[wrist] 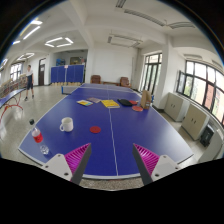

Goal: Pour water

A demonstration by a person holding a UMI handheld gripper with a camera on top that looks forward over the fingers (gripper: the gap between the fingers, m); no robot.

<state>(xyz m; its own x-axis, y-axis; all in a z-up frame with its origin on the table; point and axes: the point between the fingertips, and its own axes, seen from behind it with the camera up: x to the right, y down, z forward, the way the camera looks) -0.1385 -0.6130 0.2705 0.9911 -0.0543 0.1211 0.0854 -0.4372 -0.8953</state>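
A blue table-tennis table [110, 125] stretches ahead of me. On its left part stand a white mug [66, 124] and, nearer its left edge, a clear bottle with a red cap [36, 132]. A small red coaster-like disc [95, 129] lies right of the mug. My gripper [111, 160] is open above the table's near end, its pink pads [78, 157] wide apart with only bare blue surface between them. The mug and bottle are well ahead and to the left of the fingers.
Yellow and dark flat items [108, 102] and other small objects lie at the table's far end. Another table-tennis table [10, 100] stands at the left. Windows and cabinets [190, 115] line the right wall; blue barriers [68, 74] stand at the back.
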